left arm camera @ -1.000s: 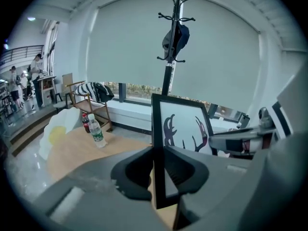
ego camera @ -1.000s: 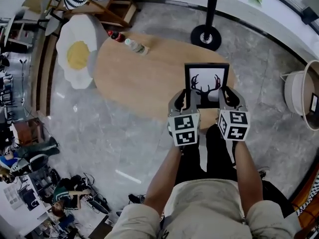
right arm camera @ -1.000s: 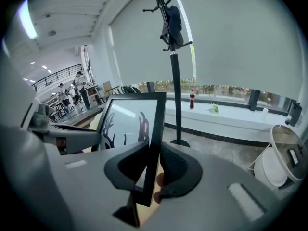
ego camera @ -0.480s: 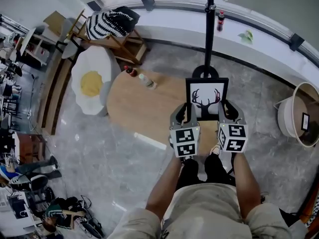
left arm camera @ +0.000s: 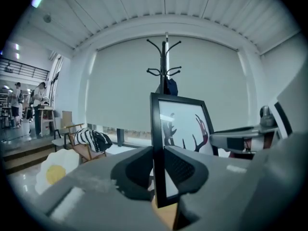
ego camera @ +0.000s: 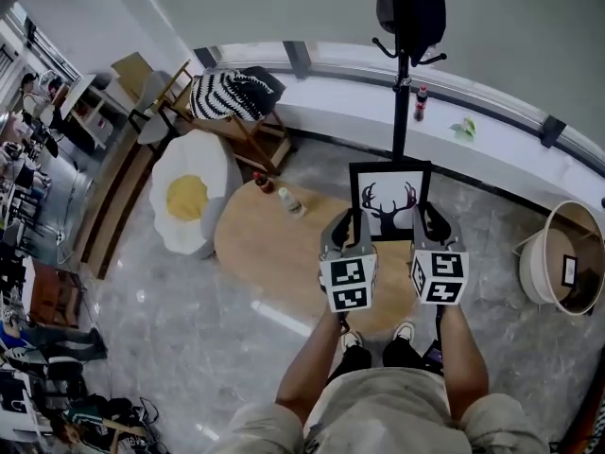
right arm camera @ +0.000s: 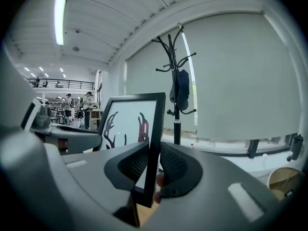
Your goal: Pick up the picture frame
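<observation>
Both tongs have risen since a second ago, lifting the picture frame (ego camera: pixel 389 200) clear of the oval bench (ego camera: pixel 269 253), which now lies well below. Left tongs (ego camera: pixel 346 225) clamp the frame's left edge and right tongs (ego camera: pixel 427 221) its right edge, near the bottom corners. It stands upright between them, before the coat stand (ego camera: pixel 401 112); its print looks like antlers.
</observation>
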The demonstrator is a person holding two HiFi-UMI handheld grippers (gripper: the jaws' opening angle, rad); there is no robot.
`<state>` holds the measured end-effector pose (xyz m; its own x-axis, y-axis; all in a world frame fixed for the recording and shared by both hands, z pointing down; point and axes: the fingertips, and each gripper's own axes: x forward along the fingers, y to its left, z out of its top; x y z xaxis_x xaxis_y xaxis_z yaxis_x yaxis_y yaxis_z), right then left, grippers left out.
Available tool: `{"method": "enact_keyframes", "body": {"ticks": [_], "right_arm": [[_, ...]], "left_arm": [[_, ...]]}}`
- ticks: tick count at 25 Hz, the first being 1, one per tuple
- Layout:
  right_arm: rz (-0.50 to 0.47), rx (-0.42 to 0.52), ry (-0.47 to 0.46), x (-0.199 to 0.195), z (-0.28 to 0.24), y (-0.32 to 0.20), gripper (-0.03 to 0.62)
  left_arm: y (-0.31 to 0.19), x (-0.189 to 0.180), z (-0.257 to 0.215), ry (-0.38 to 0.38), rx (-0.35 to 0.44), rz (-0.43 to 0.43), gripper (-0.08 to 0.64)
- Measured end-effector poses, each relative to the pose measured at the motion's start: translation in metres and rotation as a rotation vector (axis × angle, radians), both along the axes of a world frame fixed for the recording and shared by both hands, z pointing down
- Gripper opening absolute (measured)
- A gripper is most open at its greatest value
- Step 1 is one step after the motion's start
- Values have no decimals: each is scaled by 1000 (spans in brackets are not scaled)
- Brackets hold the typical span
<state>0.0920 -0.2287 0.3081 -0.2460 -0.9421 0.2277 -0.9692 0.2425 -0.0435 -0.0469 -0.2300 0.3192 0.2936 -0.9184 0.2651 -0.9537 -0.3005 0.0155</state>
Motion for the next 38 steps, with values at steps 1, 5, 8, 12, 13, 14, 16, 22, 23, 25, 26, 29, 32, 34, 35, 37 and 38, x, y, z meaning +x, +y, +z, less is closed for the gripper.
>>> {"method": "enact_keyframes", "body": {"ticks": [1, 5, 8, 12, 13, 14, 16, 22, 23, 25, 26, 29, 32, 34, 35, 37, 38], "right_arm": [[-3, 27, 1, -1, -15, -1, 75], [-19, 138, -10, -1, -76, -4, 75], [-24, 195, -28, 2, -111, -1, 75], [-33, 274, -17, -4, -159, 4, 75], [-35, 298, -13, -5, -172, 6, 75], [-37, 322, -12, -7, -183, 8, 75], [-41, 368, -17, -10, -203, 12, 75], [-35, 491, -27, -15, -245, 35, 75], [-36, 506, -23, -14, -250, 38, 75], [-38, 533, -15, -9, -260, 40, 75], [-38, 545, -12, -4, -264, 40, 75], [-29, 578, -10, 15, -276, 40, 75], [-8, 621, -1, 21, -287, 48, 75], [5, 642, 2, 20, -291, 55, 75], [9, 649, -2, 20, -292, 56, 75], [12, 664, -10, 18, -296, 58, 75], [15, 672, -11, 18, -297, 58, 75]], "left_arm": [[-1, -1, -15, 1, 24, -2, 81], [-4, -1, -78, -6, 140, -10, 81], [-1, 1, -116, -14, 209, -14, 80], [4, -4, -162, -9, 281, -14, 80], [6, -5, -173, -6, 302, -14, 80], [8, -7, -184, -3, 326, -15, 80], [13, -10, -205, -5, 379, -21, 80], [37, -14, -253, -26, 518, -40, 80], [39, -13, -257, 0, 523, -45, 80], [42, -8, -266, 27, 538, -47, 80], [41, -3, -270, 27, 552, -45, 80], [40, 17, -283, 17, 596, -37, 80], [46, 22, -294, 26, 635, -17, 80], [51, 22, -296, 22, 643, -7, 81], [53, 21, -297, 14, 647, -4, 81], [54, 19, -301, -1, 663, 1, 80], [53, 19, -303, 1, 674, 3, 80]]}}
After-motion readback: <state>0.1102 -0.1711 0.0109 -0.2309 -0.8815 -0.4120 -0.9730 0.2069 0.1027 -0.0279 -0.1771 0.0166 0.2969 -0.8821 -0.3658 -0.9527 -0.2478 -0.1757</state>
